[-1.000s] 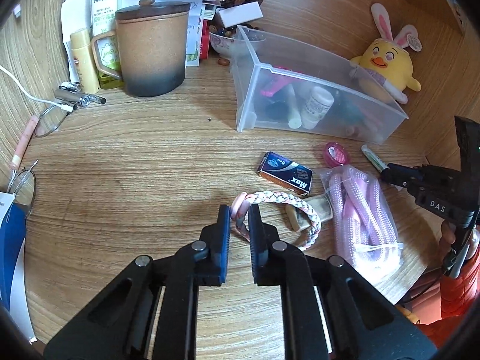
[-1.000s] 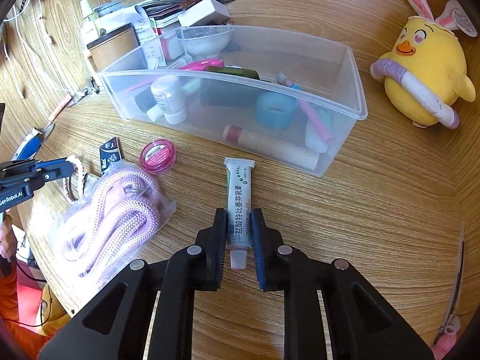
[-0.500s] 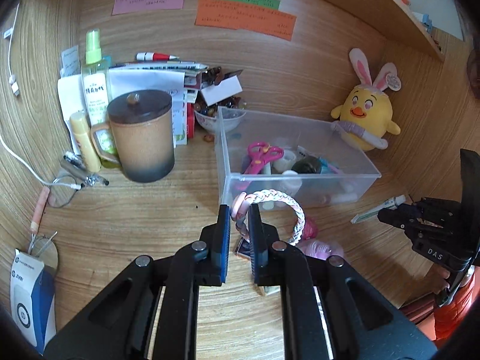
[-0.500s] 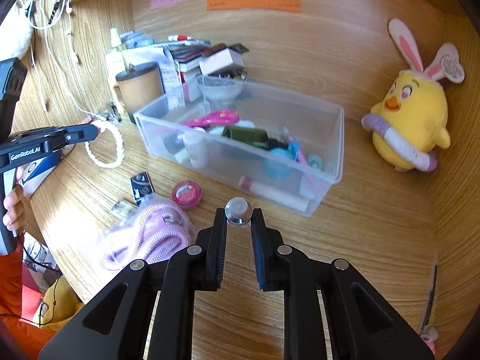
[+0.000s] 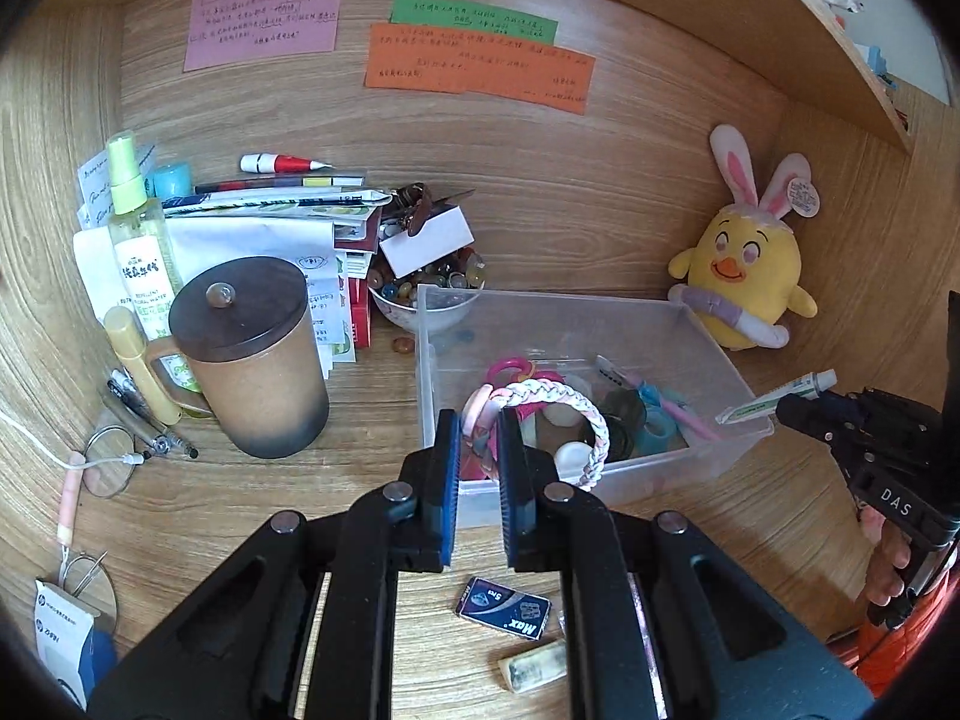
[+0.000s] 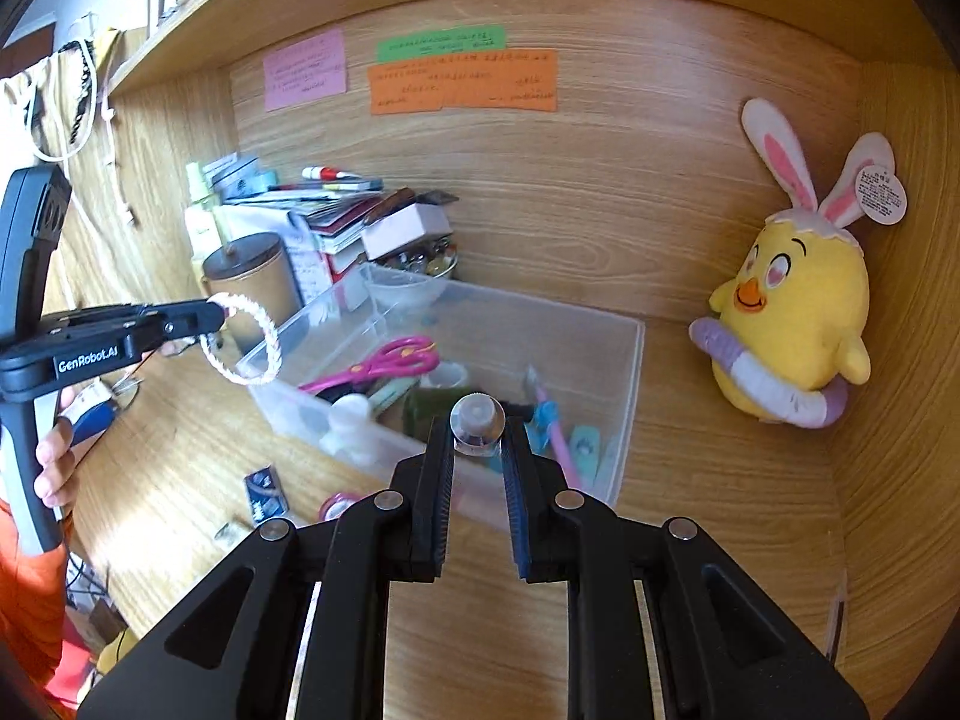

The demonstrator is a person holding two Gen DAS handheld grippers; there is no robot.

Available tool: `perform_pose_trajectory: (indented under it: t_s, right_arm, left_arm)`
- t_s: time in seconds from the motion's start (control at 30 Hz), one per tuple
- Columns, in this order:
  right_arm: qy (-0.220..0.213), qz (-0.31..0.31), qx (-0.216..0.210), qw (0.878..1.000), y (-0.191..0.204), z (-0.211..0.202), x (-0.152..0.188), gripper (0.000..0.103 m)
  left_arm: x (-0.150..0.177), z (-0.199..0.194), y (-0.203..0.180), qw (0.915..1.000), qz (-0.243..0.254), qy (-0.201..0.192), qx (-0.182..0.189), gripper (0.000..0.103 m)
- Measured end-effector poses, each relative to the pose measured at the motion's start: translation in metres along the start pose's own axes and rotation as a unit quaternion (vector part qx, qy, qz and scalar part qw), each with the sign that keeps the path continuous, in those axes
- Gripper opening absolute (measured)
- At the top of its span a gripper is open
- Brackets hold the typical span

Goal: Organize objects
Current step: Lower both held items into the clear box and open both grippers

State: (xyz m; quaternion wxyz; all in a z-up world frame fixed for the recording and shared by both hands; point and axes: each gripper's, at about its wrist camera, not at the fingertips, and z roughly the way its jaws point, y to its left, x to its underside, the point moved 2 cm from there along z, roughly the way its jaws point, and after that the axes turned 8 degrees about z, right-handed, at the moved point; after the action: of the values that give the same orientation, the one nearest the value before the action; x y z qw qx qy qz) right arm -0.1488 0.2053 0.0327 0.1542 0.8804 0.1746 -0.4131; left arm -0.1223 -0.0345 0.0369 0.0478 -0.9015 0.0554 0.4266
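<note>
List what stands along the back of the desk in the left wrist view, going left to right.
Spray bottle → lidded brown mug → bowl of coloured stones → clear plastic bin → yellow chick plush.

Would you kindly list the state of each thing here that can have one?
left gripper: shut on the braided bracelet, lifted.
right gripper: shut on the ointment tube, lifted.
clear bin: open-topped, part filled.
brown mug: upright, lid on.
spray bottle: upright, capped.
plush chick: upright.
</note>
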Motion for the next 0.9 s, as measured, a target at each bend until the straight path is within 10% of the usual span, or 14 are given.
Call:
perform_pose_trajectory:
  t_s: [0.6,0.9]
  right_arm:
    - [0.067,0.023,0.011,0.997,-0.024,0.063,0.004,0.015]
    - [0.056,0.034,0.01,0.998,-0.028,0.033,0.014,0.038]
  left_arm:
    - [-0.003,0.064,-0.015,0.9976,0.016,0.066,0.014,0.012]
    - [0.003,0.04,-0.026,0.9982,0.04,0.045,0.003,0.041]
